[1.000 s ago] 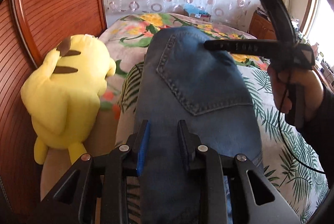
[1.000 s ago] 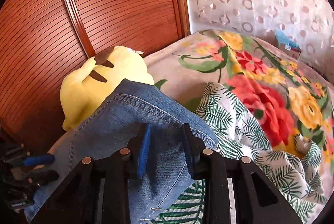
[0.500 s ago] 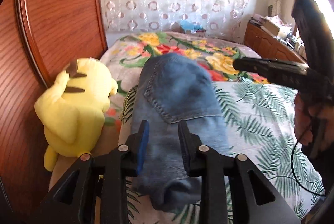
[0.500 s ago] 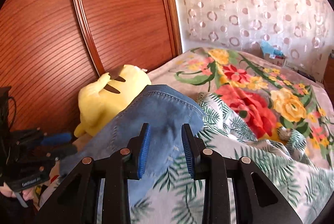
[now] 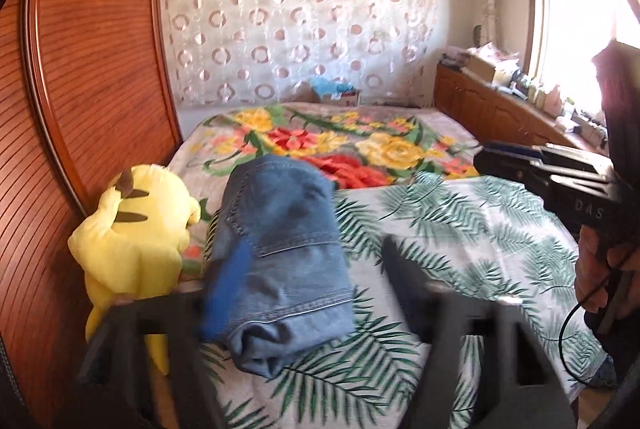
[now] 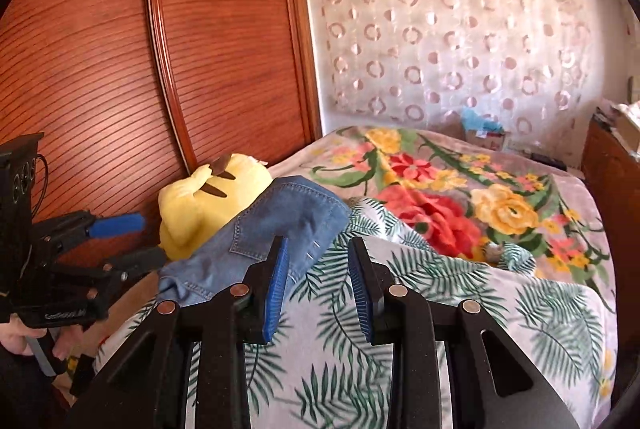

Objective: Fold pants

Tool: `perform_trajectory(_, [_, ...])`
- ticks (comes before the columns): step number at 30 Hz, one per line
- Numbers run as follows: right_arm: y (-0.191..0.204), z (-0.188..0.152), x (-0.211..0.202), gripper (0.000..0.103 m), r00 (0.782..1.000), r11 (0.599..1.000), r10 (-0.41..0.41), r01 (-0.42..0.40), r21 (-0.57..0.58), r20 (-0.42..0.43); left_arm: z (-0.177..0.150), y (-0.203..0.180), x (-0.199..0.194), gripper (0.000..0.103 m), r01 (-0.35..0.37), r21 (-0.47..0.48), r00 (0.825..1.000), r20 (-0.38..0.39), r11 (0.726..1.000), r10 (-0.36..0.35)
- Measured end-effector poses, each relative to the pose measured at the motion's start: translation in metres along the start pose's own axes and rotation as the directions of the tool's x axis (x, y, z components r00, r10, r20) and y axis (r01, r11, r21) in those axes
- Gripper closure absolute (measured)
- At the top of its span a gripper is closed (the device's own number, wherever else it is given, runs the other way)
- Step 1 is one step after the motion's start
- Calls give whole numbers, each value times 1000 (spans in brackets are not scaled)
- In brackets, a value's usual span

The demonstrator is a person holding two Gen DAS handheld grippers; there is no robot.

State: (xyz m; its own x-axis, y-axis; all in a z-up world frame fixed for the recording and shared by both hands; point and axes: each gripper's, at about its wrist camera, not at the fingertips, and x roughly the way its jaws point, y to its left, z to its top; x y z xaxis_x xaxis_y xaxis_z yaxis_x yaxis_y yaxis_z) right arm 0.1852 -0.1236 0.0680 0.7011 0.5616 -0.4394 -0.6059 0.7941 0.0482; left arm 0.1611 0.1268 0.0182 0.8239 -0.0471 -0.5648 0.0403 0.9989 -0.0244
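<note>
Nearest the left wrist camera, the left hand-held gripper [image 5: 316, 281] was blurred, its two fingers spread wide apart and holding nothing; its blue-padded finger [image 5: 230, 281] overlapped the near left edge of the jeans in that view, though whether it touched them could not be told. In the right wrist view, the right hand-held gripper [image 6: 318, 281] stood with a clear gap between its blue pads [image 6: 276, 285], and it too held nothing, poised over the leaf-print sheet [image 6: 460, 289].

The jeans [image 5: 280, 253] lay folded into a compact bundle on the bed, toward its left side, resting on the leaf-print sheet [image 5: 460, 237] with a back pocket facing up and the hem end nearest the left camera. From the right wrist view the jeans [image 6: 280, 225] lay just beyond and left of the right gripper's fingers, apart from them.

Just beside the jeans, on their left, a yellow plush toy [image 5: 136, 237] sat against the wooden headboard [image 5: 80, 109]. The same toy [image 6: 208, 197] showed behind the jeans in the right wrist view, with the left gripper [image 6: 120, 241] beside it, fingers open.

Beyond the jeans, a floral blanket [image 5: 360, 145] covered the far part of the bed. At its far edge stood a small box with something blue on top [image 5: 336, 91], in front of a curtain with ring patterns [image 5: 300, 29]. To the right, a wooden cabinet [image 5: 492, 109] ran beneath a bright window [image 5: 572, 9].
</note>
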Motion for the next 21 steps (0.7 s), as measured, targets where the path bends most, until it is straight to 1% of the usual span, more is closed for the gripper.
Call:
perform_trajectory(3, [4,-10,-27,72,999,999,-34,33,12,25,2,-12,-13,18,14,17,1000,25,1000,-15])
perform_trajectory(4, [4,-14,-39,72,998,999,-44,43,19,33,3,-18,-19,14,18,27,999,38,999,-19])
perform_trajectory(6, [7,-20,-56,65,997,998,-64,62,29,48,4,-27,-29,12,14,41,998,63,999,-16])
perform_trajectory(7, [7,-23,-65,58,996,997,-74,72,34,59,5,-32,-34,12,14,46,997,77,999,-17])
perform_trajectory(8, [10,-26,-73,54,994,996,-84,82,39,68,5,-35,-38,12,15,49,996,85,999,-19])
perform_trajectory(11, [14,-37,-101,48,988,992,-120,115,56,94,6,-48,-53,12,17,57,992,122,998,-23])
perform_trajectory(14, [28,-46,-124,42,981,987,-156,150,53,120,5,-58,-65,12,13,70,989,148,997,-23])
perform_trajectory(18, [47,-58,-152,39,967,979,-200,194,57,157,4,-71,-81,12,15,75,984,174,997,-28])
perform_trajectory(21, [59,-64,-167,36,958,972,-233,223,72,169,2,-78,-87,12,-2,72,986,167,997,-10])
